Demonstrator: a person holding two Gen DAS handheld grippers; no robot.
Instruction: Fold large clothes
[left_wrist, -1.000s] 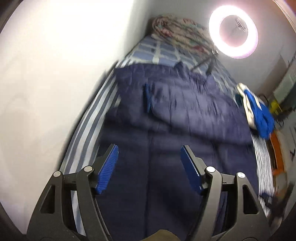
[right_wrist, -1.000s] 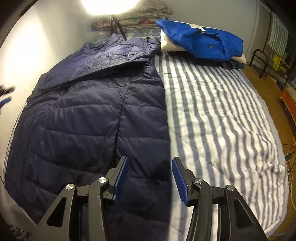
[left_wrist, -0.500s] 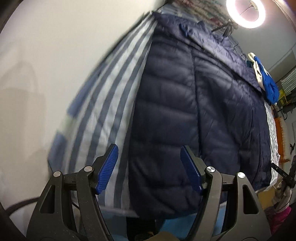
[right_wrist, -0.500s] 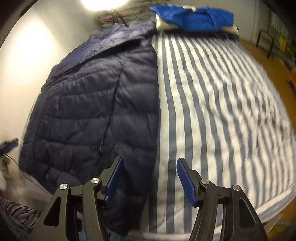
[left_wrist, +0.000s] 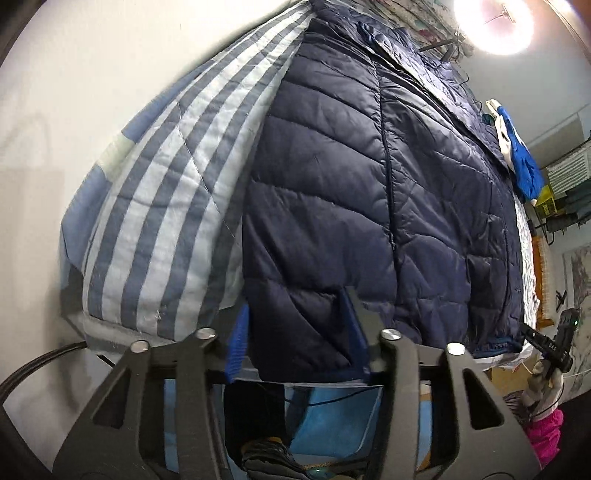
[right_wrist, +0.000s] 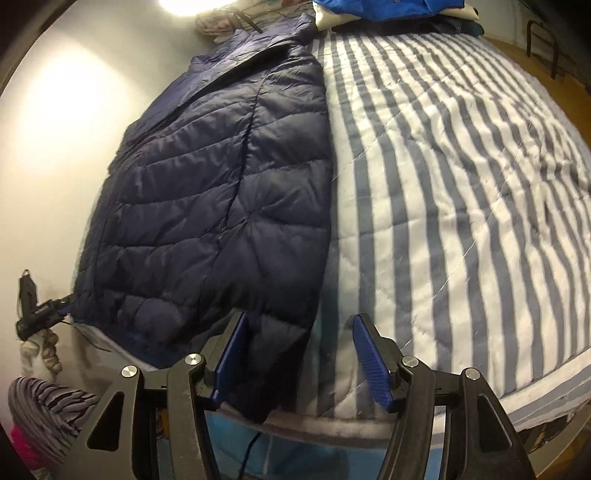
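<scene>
— Looking down past the left gripper (left_wrist: 295, 332), what do you see?

— A big dark blue puffy jacket (left_wrist: 369, 184) lying flat on a bed (left_wrist: 166, 203) with a blue and white striped cover. The bottom corner of the jacket sits right between the left jaws. The jaws have just been closing, and now the blue pads press on the puffy cloth from both sides. So the left jaws are holding the jacket's hem.

— And the right gripper (right_wrist: 301, 354)?

— Its jaws stand wide. The other bottom corner of the jacket hangs over the bed's edge, just inside the left pad and touching it. The right pad has only striped cover in front of it, with a gap between it and the jacket. So these jaws hold nothing yet. They have been opening a bit more.

— What is far from the jaws?

— Beyond the jacket's collar there is a bright round lamp (left_wrist: 495, 26). A bright blue garment (right_wrist: 388, 5) lies at the far end of the bed. A person's gloved hand (right_wrist: 37, 354) shows off to the left, beside the hem.
</scene>
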